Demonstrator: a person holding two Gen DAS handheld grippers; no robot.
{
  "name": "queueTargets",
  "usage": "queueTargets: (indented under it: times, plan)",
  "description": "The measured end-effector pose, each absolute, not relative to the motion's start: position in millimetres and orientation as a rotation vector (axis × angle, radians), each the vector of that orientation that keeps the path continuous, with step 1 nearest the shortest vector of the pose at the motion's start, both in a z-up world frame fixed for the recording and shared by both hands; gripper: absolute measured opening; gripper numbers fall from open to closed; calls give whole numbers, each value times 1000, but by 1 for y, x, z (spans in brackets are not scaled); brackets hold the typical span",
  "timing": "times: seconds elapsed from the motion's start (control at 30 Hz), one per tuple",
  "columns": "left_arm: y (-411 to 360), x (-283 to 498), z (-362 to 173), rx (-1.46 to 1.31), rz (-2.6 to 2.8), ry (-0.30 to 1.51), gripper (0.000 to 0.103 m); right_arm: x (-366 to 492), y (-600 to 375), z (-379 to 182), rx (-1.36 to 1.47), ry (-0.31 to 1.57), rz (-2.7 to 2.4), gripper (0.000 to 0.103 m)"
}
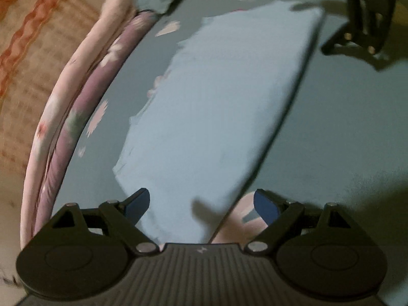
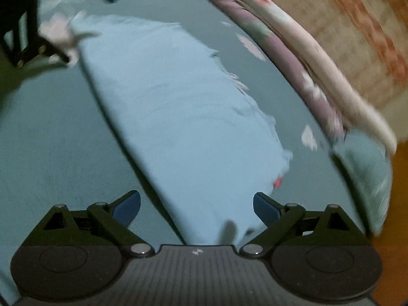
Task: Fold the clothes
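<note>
I'm working over a bed (image 1: 344, 132) covered in a grey-blue sheet with pale flowers, its pink and mauve floral edge (image 1: 66, 117) curving beside a beige floor with orange bands (image 1: 33, 38). A light blue folded garment (image 1: 216, 117) lies flat on the sheet in a long strip, one long side straight, the other ragged. My left tongs (image 1: 201, 202) and my right tongs (image 2: 196, 204) hover at opposite ends of it, both spread wide and holding nothing.
</note>
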State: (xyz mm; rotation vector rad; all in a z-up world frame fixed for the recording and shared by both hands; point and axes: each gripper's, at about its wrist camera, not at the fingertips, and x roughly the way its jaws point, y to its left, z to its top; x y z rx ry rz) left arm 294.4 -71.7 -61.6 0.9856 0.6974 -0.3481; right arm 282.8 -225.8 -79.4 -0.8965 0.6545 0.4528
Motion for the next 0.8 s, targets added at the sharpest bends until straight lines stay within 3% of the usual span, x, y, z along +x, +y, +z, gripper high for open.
queueTargets:
  times: [0.1, 0.53, 0.8]
  plan:
    - [-78, 294, -71, 1044, -368, 657, 93, 283, -211, -84, -983, 608, 443, 103]
    - [-117, 311, -87, 1215, -447, 466, 94, 292, -168, -90, -1076, 505, 435, 103]
    - [-71, 314, -91, 1261, -345, 502, 95, 292, -201, -93, -1110, 533, 367, 103]
